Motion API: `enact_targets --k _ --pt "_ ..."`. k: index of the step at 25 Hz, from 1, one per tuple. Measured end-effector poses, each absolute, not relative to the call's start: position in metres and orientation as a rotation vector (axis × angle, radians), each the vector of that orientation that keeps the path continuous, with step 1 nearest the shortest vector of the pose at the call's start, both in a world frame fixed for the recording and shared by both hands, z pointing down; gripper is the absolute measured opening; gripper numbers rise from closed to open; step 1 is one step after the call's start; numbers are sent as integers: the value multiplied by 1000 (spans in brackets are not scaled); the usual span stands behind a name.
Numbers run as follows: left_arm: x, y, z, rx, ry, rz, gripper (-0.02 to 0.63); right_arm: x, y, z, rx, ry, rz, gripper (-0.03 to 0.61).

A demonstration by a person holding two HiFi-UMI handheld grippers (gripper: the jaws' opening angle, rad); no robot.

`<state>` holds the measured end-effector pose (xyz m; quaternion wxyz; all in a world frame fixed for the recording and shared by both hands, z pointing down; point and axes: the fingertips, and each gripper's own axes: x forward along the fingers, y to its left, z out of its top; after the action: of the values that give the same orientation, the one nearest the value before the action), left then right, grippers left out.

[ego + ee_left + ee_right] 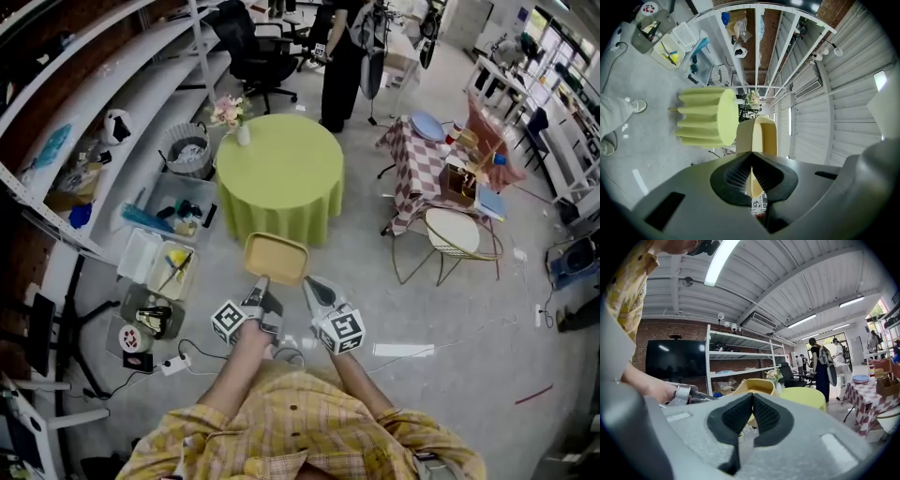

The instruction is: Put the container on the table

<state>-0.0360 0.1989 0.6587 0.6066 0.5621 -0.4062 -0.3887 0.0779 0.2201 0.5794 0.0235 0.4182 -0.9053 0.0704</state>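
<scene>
1. Container (277, 255), a shallow yellowish tray-like one, is held in the air above the grey floor (441, 328). It is just on the near side of a round worktop (279, 173) covered with a green cloth, and it is not resting on it.
2. The container is carried by the left gripper (260, 286). In the left gripper view its fingers (736, 173) are seen pinching the near rim, with the thin yellow edge caught between the dark pads. The rest of the container (761, 136) is seen edge-on beyond them.
3. The right gripper (312, 284) is held just beside the container's near right corner; whether it touches cannot be told. In the right gripper view its fingers (766, 416) are seen pressed together, with nothing made out between them. The container (757, 386) and the worktop (804, 397) are seen behind.
4. A small vase of flowers (234, 117) is stood at the far left edge of the worktop.
5. Long white shelves (122, 103) are run along the left side, with bins (164, 262) of small items on the floor below them.
6. To the right, well apart from the worktop, a table with a checked cloth (417, 173) and a wire-frame chair (455, 234) are seen. A person (342, 56) is stood beyond the worktop.
</scene>
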Motion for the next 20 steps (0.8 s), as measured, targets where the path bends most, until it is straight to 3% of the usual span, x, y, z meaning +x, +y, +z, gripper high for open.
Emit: enact_targets --k 20 --pt "-81 29 656 1321 -929 -857 17 37 50 576 1361 -2790 235 -2"
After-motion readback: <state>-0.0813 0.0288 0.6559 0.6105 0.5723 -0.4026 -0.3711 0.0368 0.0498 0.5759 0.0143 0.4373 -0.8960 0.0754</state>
